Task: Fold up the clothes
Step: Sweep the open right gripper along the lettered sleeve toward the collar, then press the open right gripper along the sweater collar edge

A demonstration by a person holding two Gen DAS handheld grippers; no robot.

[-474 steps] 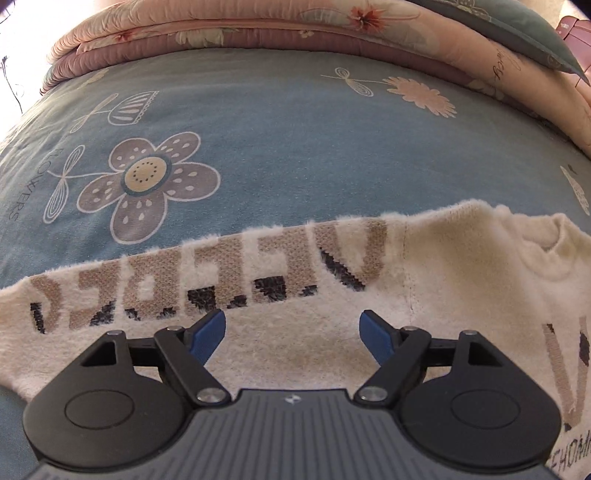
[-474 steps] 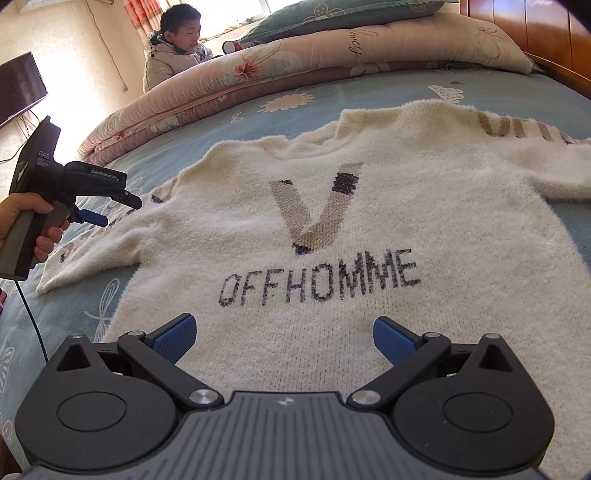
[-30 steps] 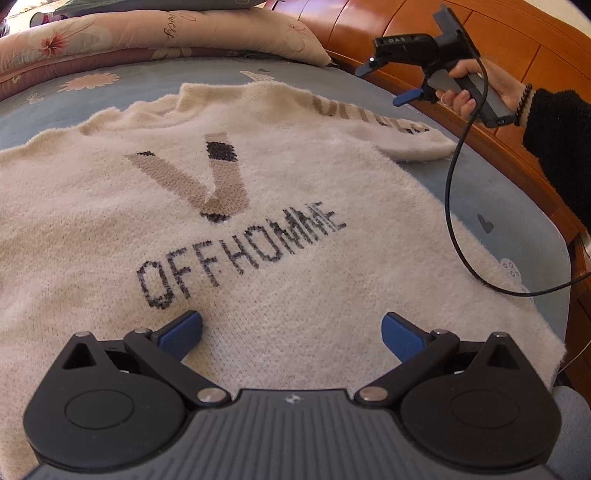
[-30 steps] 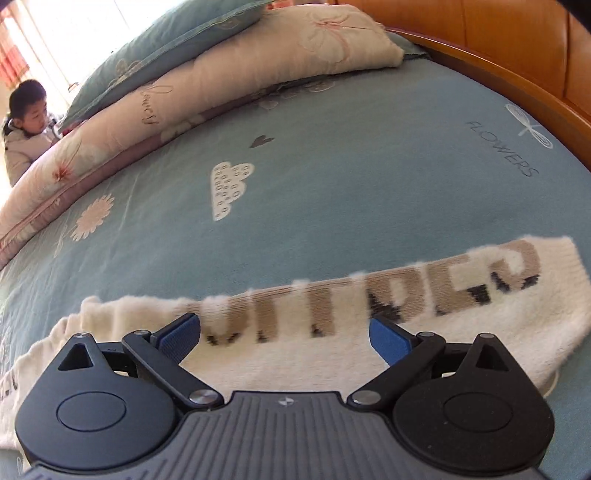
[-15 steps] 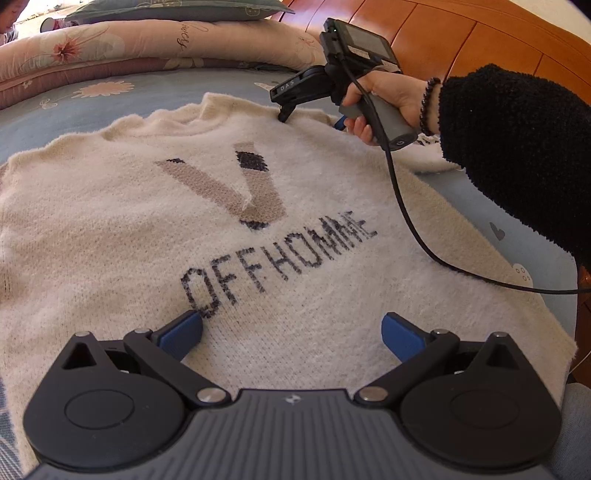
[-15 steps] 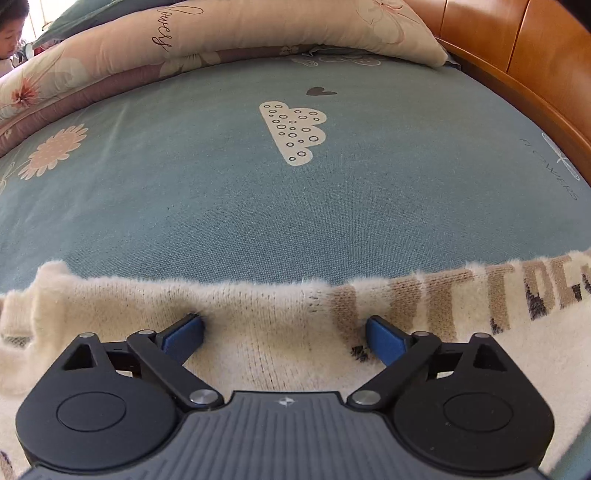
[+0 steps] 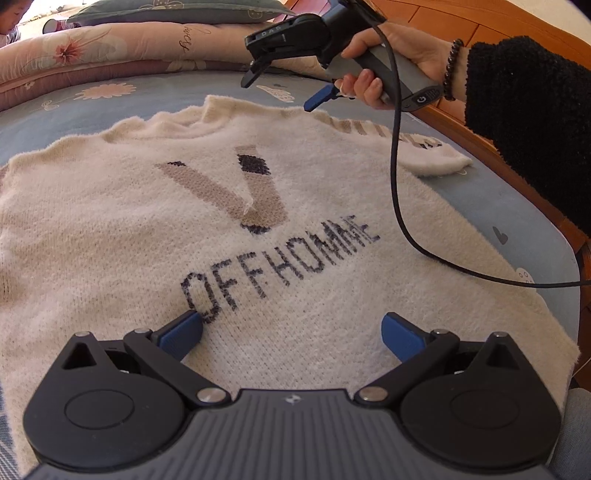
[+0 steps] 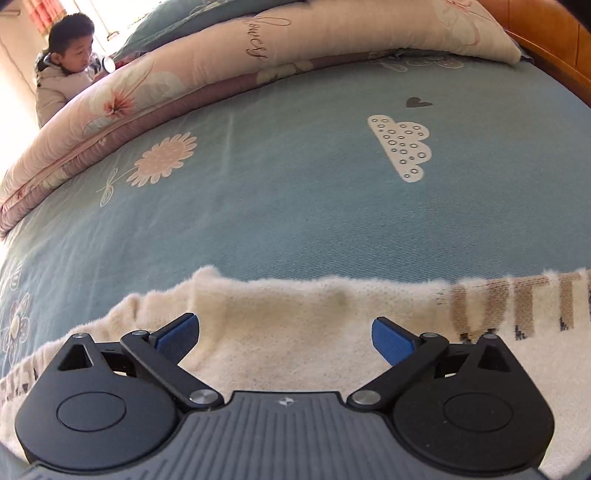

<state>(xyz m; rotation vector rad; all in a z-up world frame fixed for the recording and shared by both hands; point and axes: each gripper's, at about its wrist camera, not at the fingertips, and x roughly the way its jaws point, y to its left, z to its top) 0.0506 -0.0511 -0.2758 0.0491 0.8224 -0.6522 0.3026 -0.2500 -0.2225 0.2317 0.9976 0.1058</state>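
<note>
A cream knit sweater point(image 7: 110, 236) with a "V" and "OFFHOMME" lies flat, front up, on the blue bed sheet point(image 7: 517, 206). My left gripper point(image 7: 291, 330) is open and empty, low over the sweater's hem. My right gripper point(image 7: 280, 92) is held open in the air above the sweater's right shoulder, near the collar point(image 7: 207, 114). In the right wrist view the right gripper point(image 8: 284, 332) is open and empty over the shoulder point(image 8: 295, 314), with the lettered right sleeve point(image 8: 524, 306) running off to the right.
A folded floral quilt point(image 8: 184, 85) and pillow point(image 7: 166, 11) lie along the far side of the bed. A wooden bed frame point(image 7: 498, 44) borders the right. A child point(image 8: 66, 55) sits beyond the quilt. The right gripper's cable point(image 7: 399, 206) hangs across the sweater.
The right gripper has moved left from the sleeve to the shoulder and lifted off the sweater. The left gripper has shifted slightly left over the hem. Both stay open.
</note>
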